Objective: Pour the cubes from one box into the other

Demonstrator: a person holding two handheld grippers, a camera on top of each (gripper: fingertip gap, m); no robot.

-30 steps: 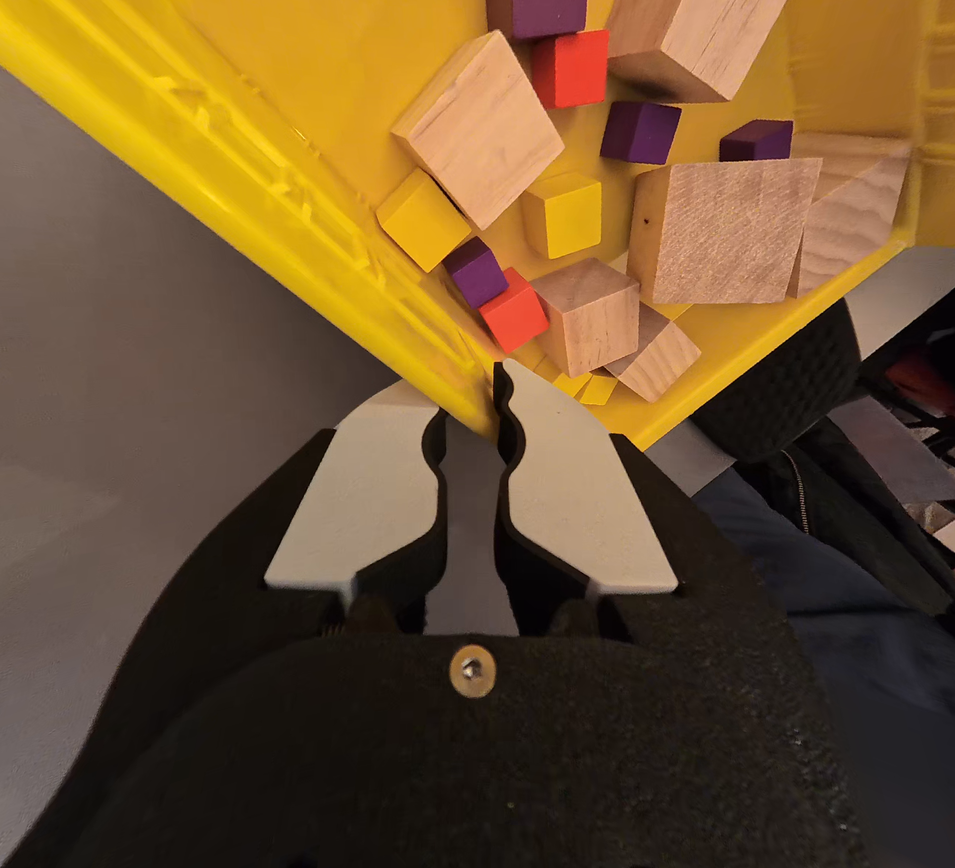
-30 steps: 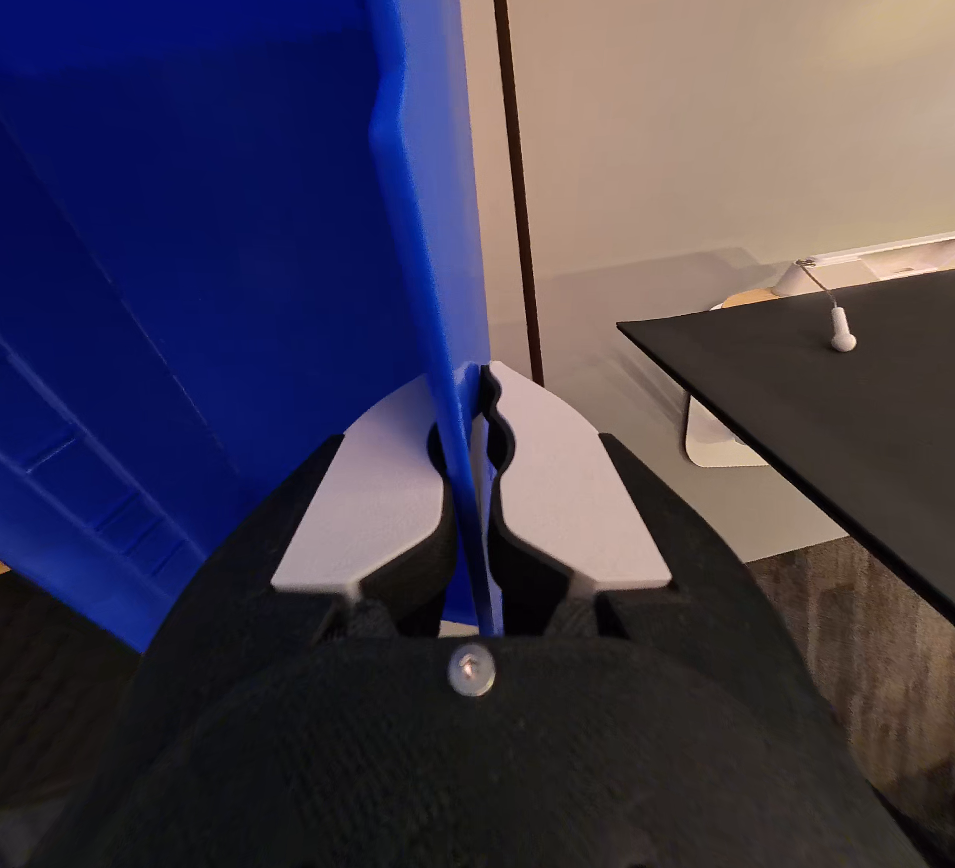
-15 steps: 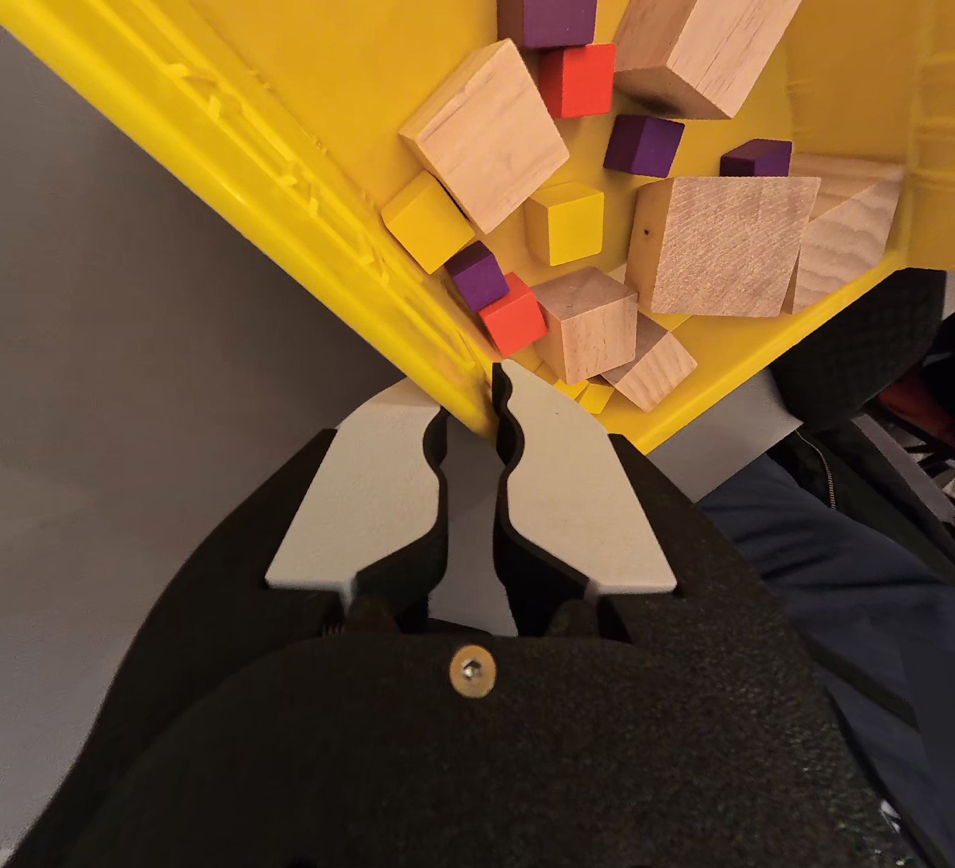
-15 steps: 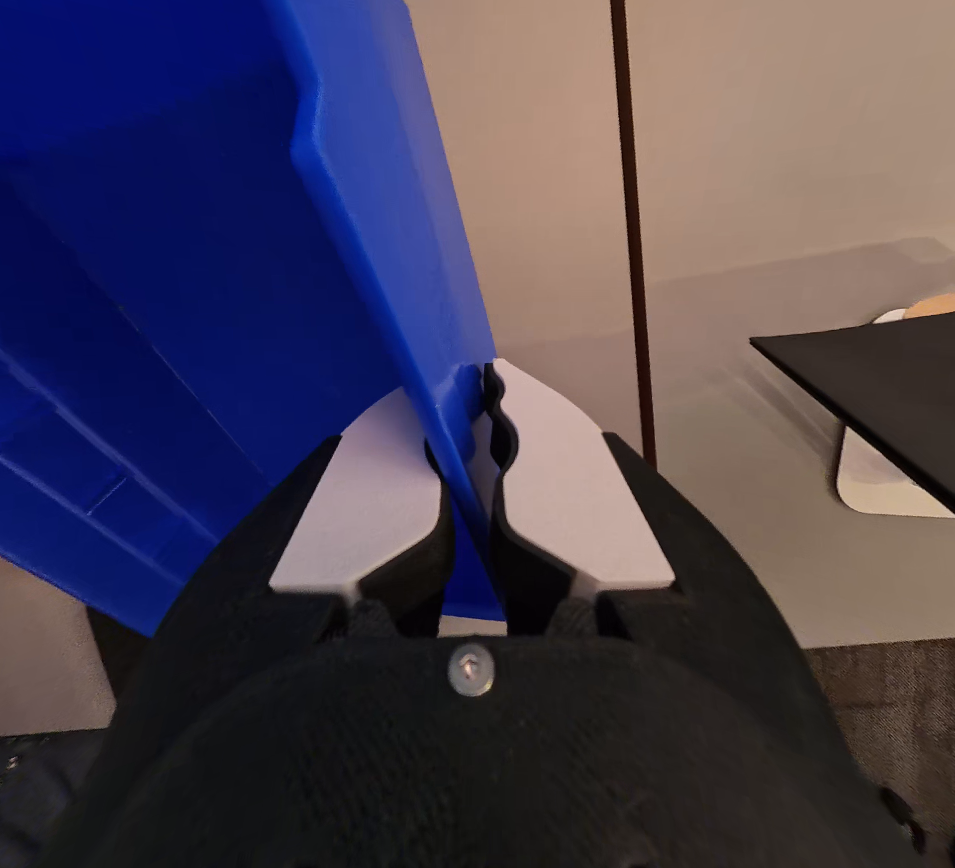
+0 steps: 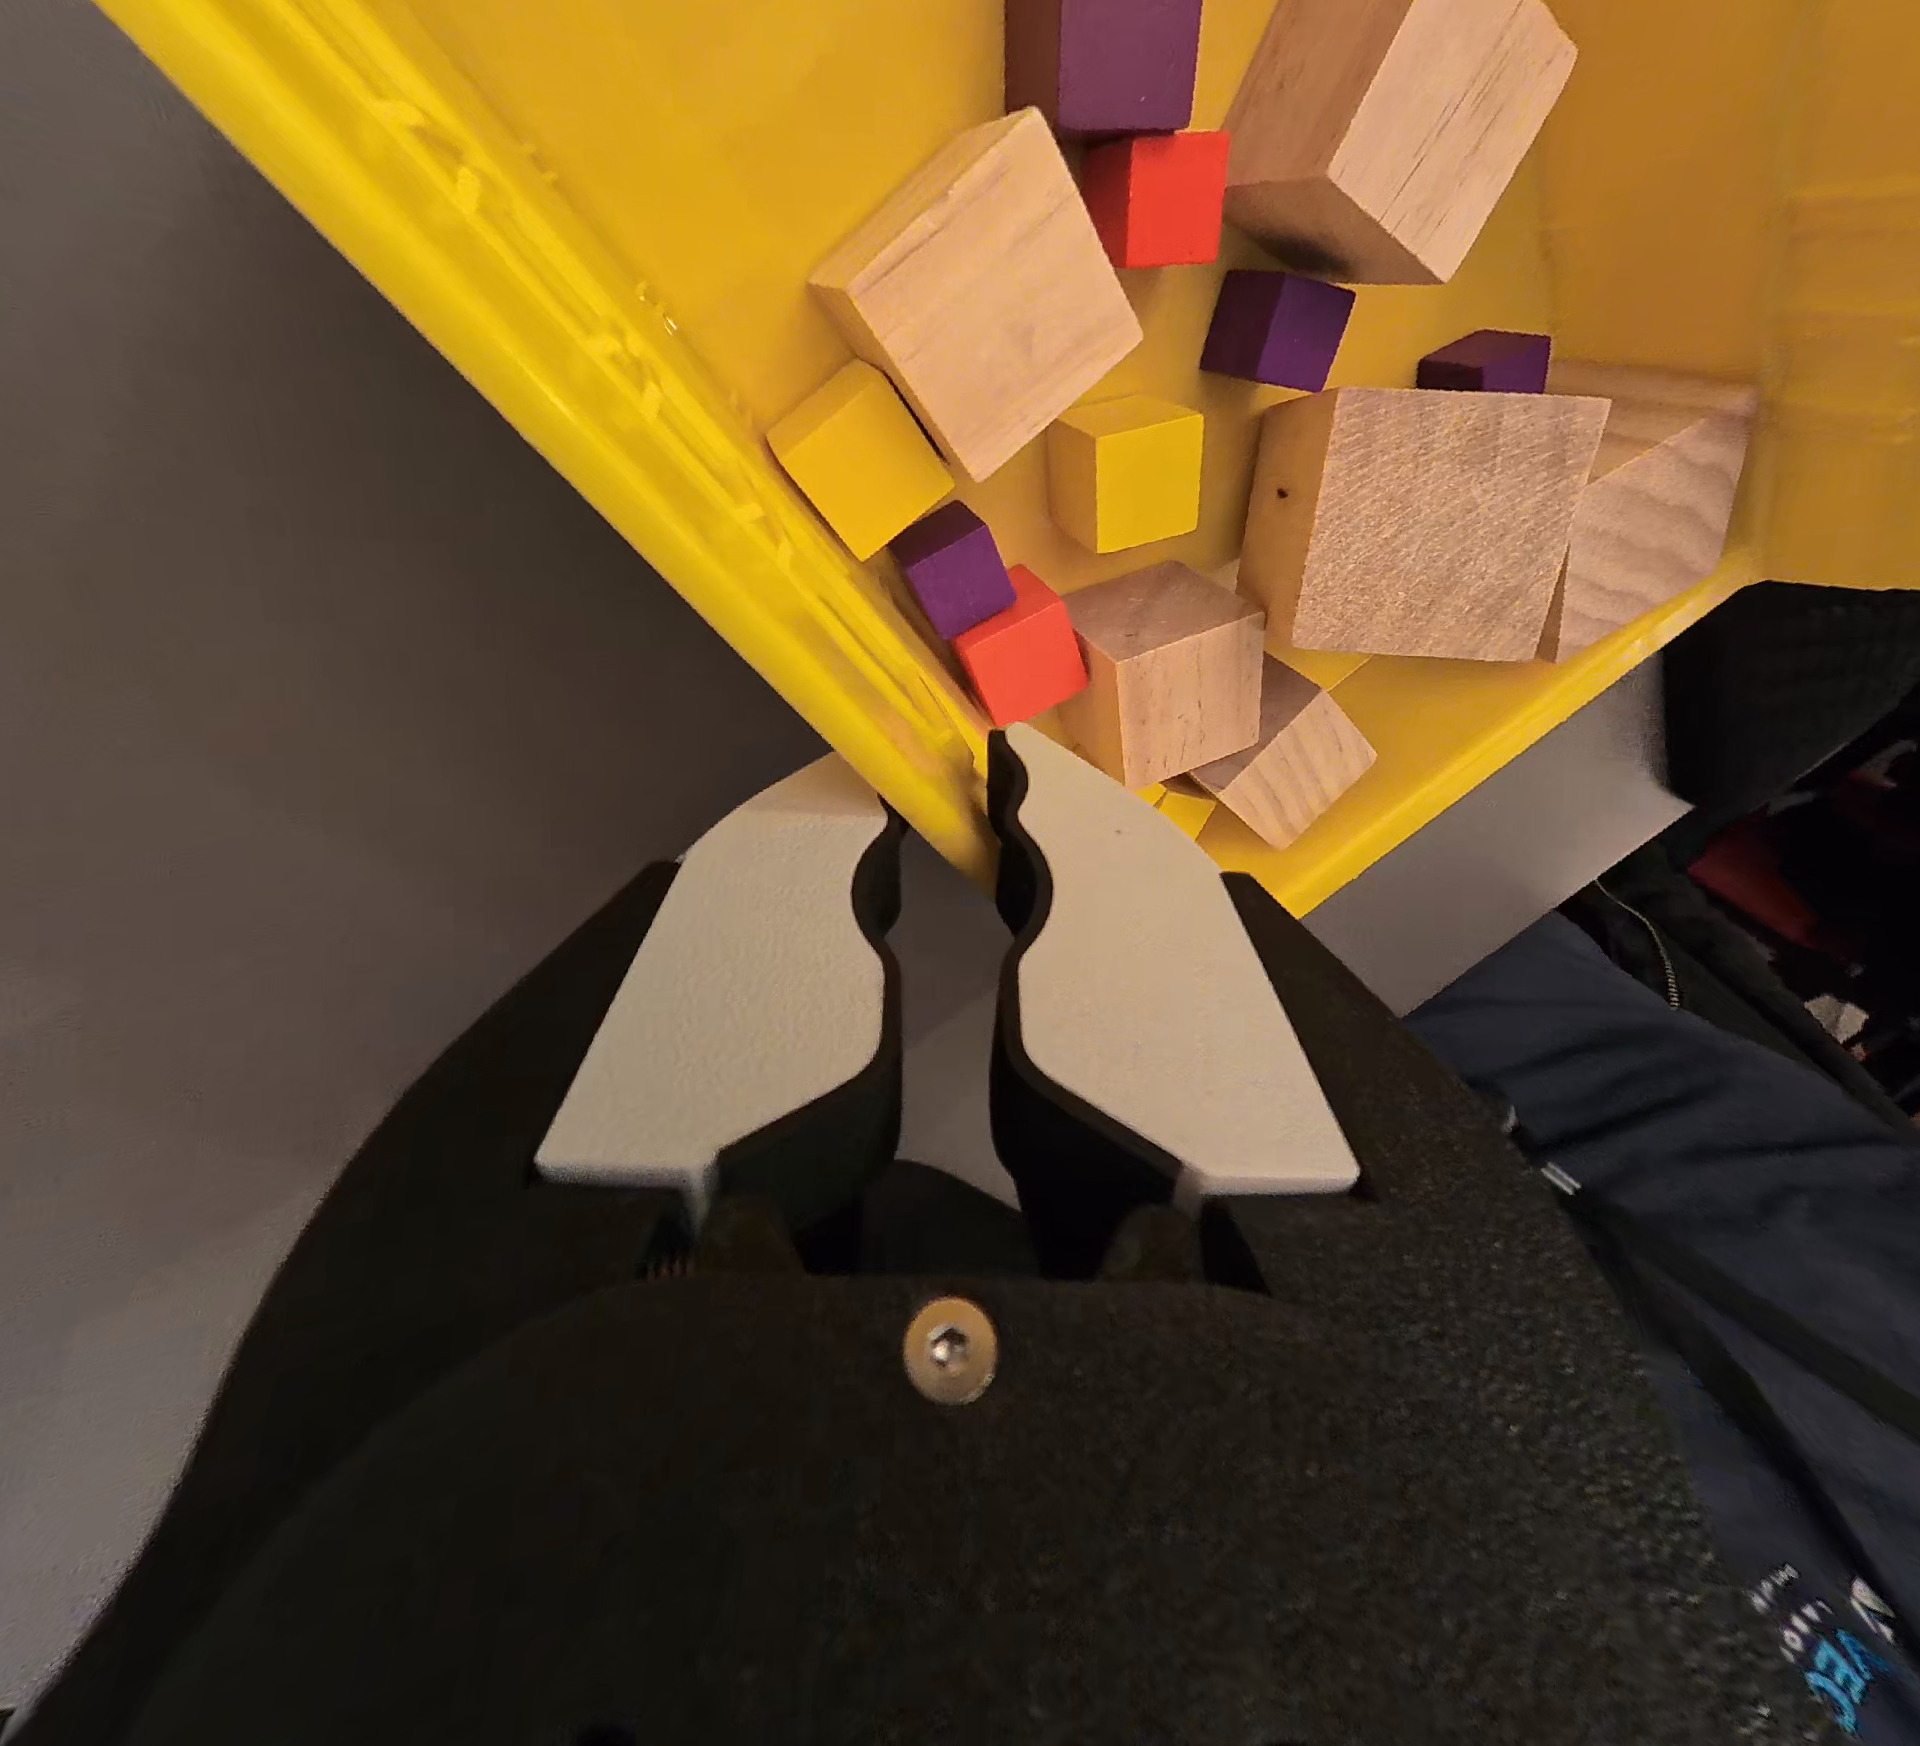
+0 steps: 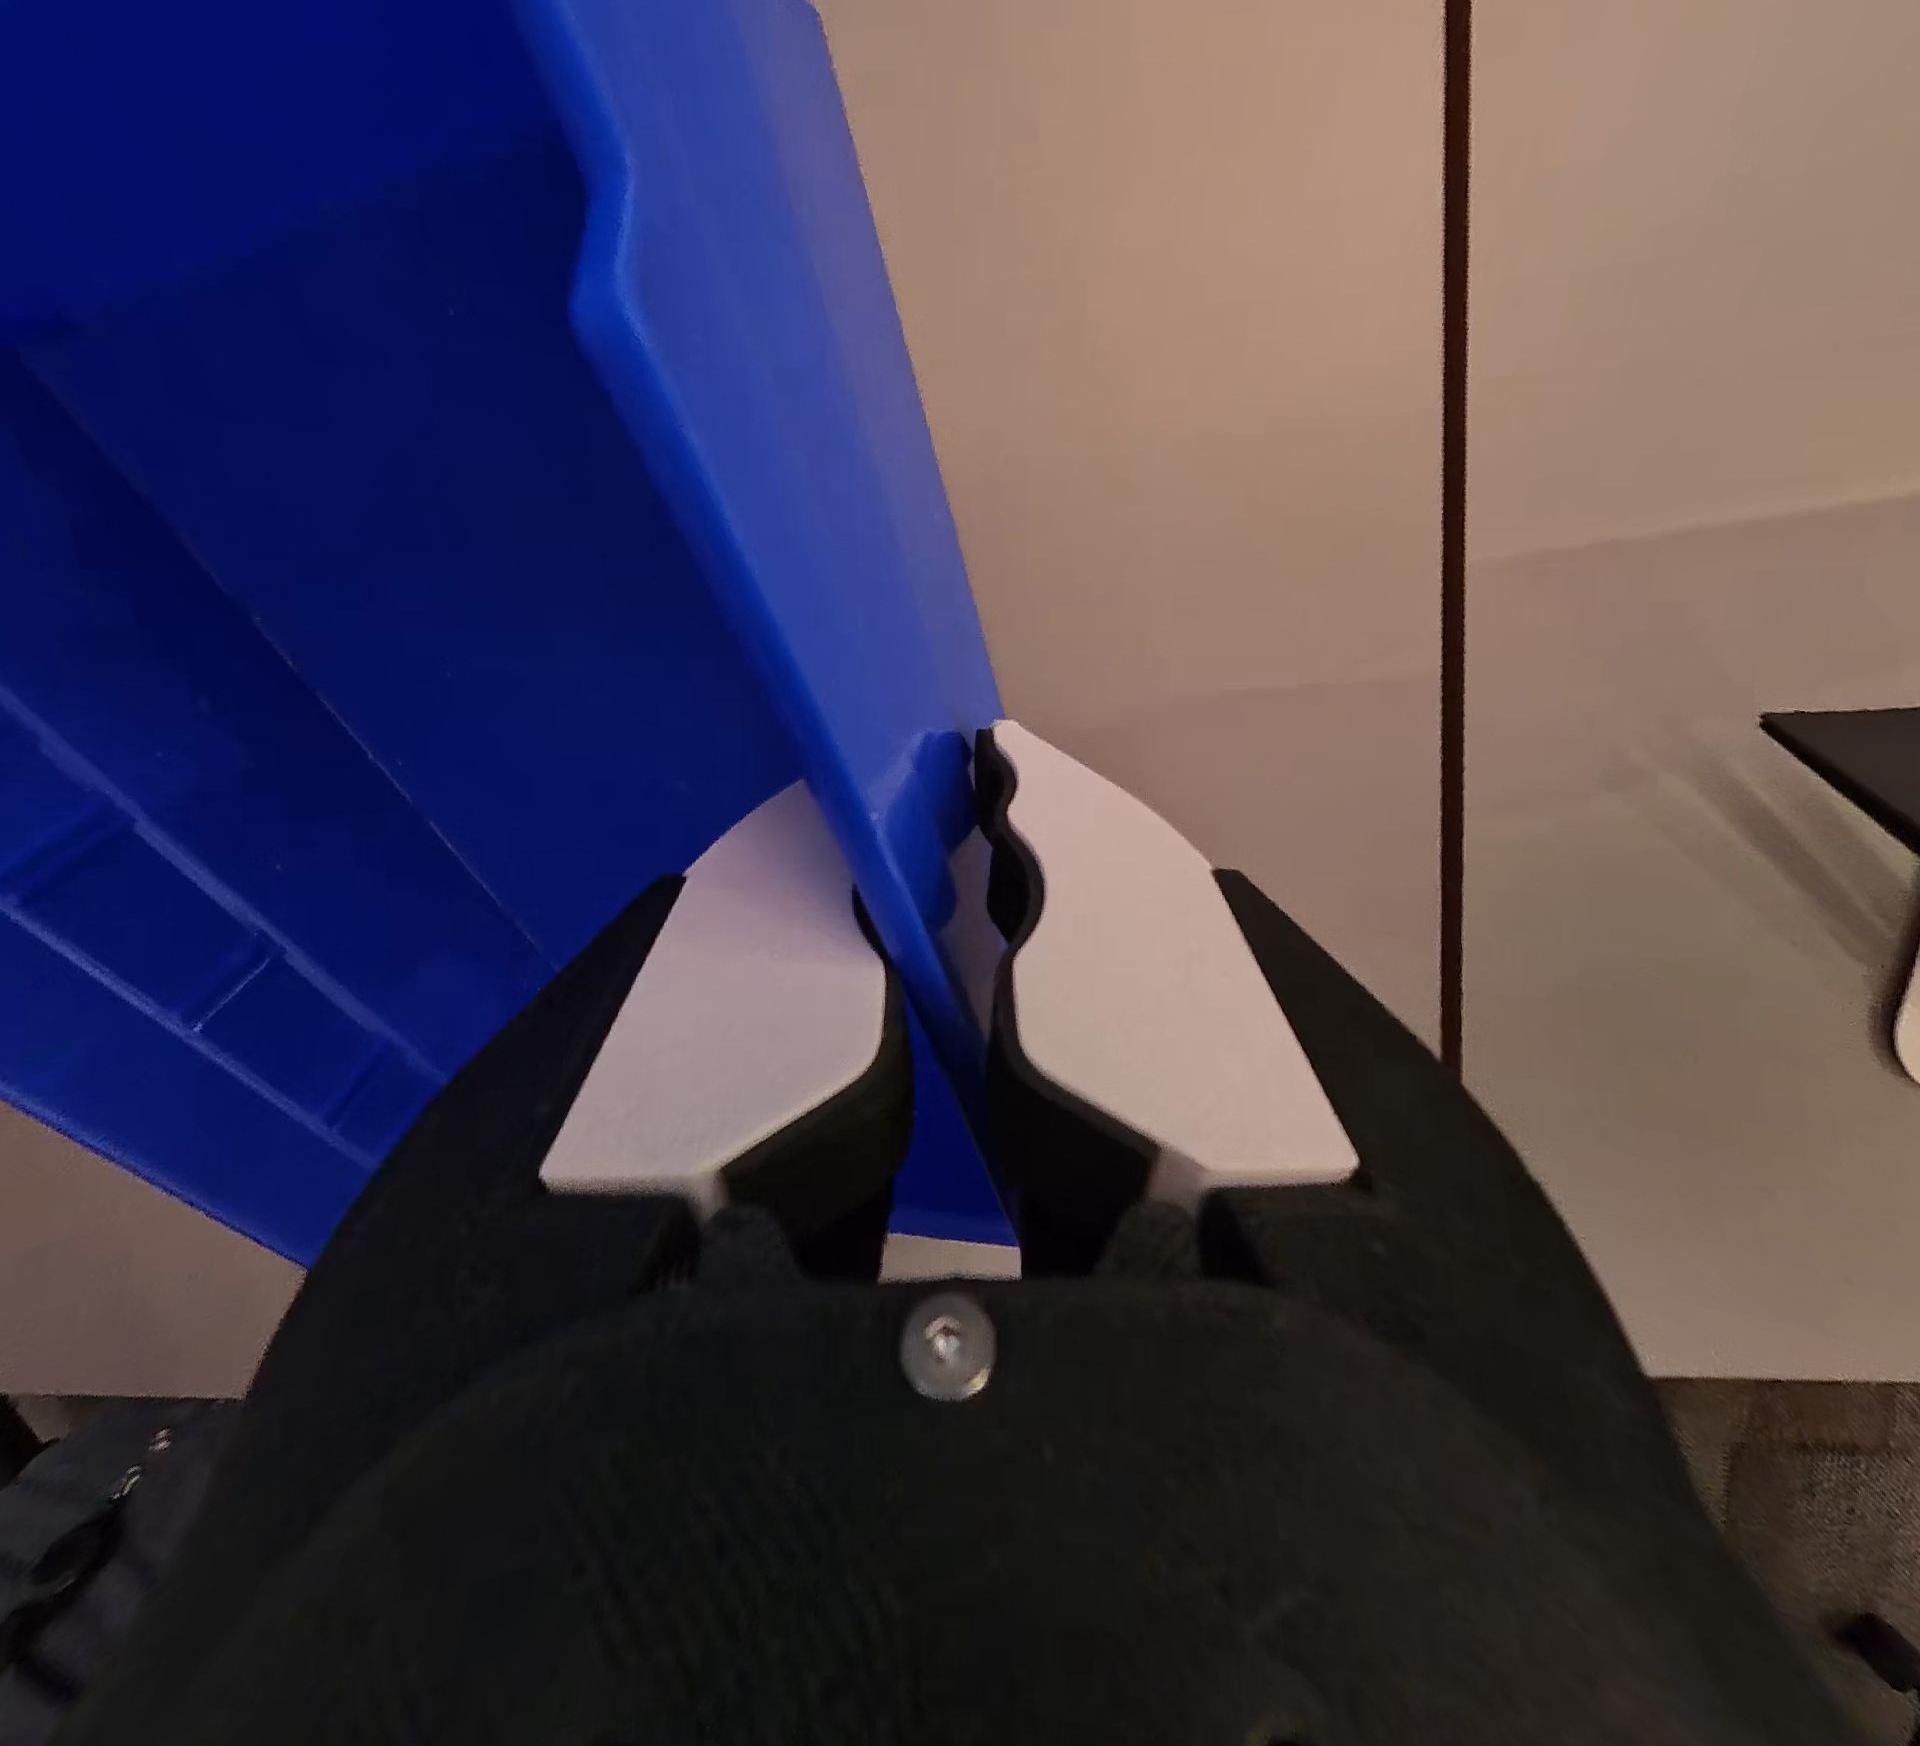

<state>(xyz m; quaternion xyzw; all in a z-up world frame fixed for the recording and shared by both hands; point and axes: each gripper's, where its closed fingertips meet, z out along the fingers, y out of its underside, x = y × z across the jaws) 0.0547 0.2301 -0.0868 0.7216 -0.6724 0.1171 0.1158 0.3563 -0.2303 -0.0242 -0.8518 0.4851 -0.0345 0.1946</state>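
Both grippers clamped on box walls, cubes sitting in the yellow box.
Left gripper (image 5: 940,792) fingers pinch the yellow box (image 5: 644,408) rim; cubes (image 5: 1132,470) piled at 1 o'clock from the fingertips. Right gripper (image 6: 935,823) fingers grip the tilted blue box (image 6: 436,491) wall, box body toward 10 o'clock.

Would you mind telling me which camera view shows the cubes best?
The left wrist view: the cubes, plain wood, purple, red and yellow, lie in plain sight inside the yellow box. The right wrist view shows none, only the blue box from outside.
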